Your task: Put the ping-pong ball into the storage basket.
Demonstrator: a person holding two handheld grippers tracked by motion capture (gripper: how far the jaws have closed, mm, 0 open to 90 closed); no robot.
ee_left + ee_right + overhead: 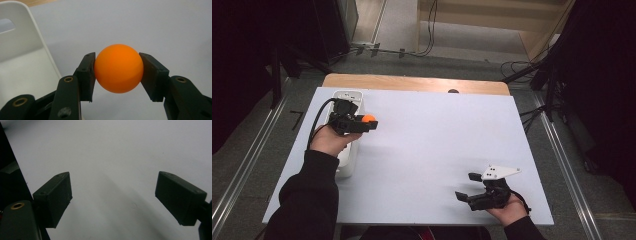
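Note:
An orange ball (118, 68) sits pinched between the two black jaws of my left gripper (117, 71). In the high view the ball (368, 119) is held just right of a long white tray (348, 152) at the table's left side, a little above the white tabletop. My right gripper (467, 186) rests near the front right of the table, its jaws wide apart and pointing left. The right gripper view has those jaws (113, 195) spread over bare white surface with nothing between them.
The white tray's wall (22, 42) stands close on the left of the held ball. A white sheet (427, 150) covers the wooden table (412, 82). Dark stands and cables (532, 70) lie on the floor beyond the far edge.

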